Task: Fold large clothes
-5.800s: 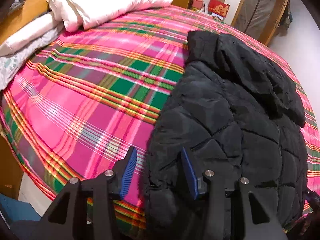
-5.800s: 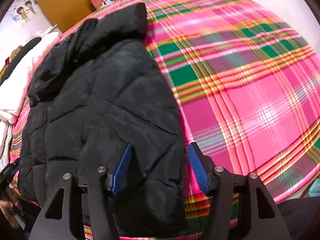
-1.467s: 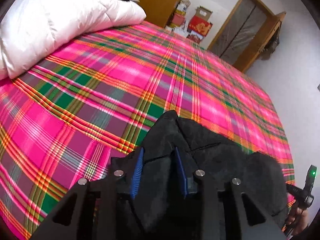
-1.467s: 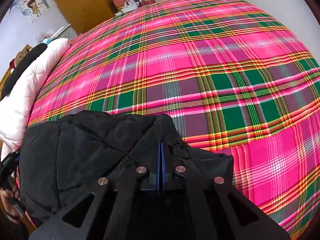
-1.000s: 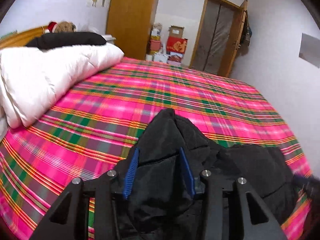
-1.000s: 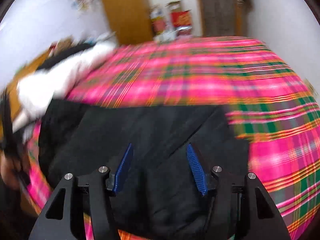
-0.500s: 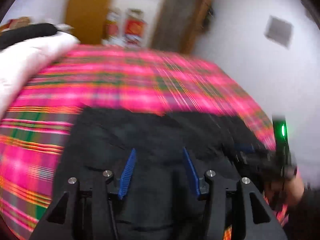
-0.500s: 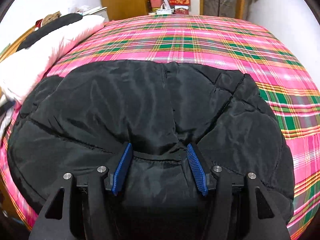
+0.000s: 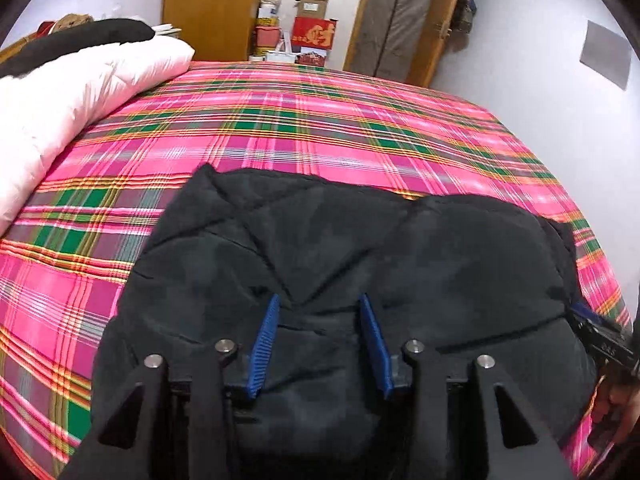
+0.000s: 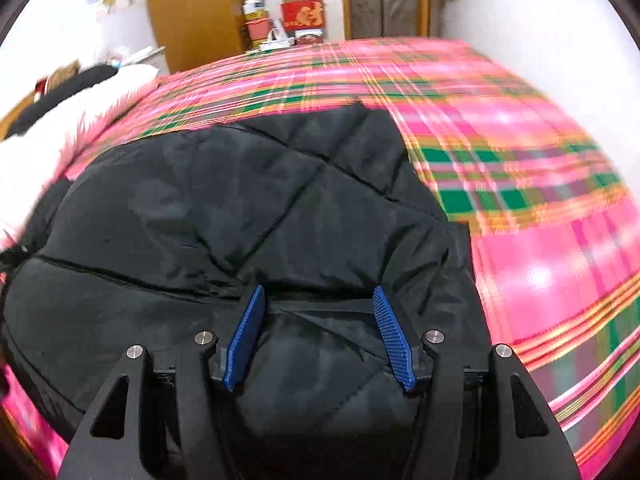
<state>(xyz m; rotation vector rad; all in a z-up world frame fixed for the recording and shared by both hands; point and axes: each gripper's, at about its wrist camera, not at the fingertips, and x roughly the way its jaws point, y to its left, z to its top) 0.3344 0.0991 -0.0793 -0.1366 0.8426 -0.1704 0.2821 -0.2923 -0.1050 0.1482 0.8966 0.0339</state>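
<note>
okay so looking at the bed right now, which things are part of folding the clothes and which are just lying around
Part of the job:
- black quilted jacket, folded on the plaid bedspread
- left gripper, jaws closing, fabric between them
- right gripper, open over the jacket

Just lying about:
- white duvet
- red box and cartons by the wall
- wooden wardrobe
</note>
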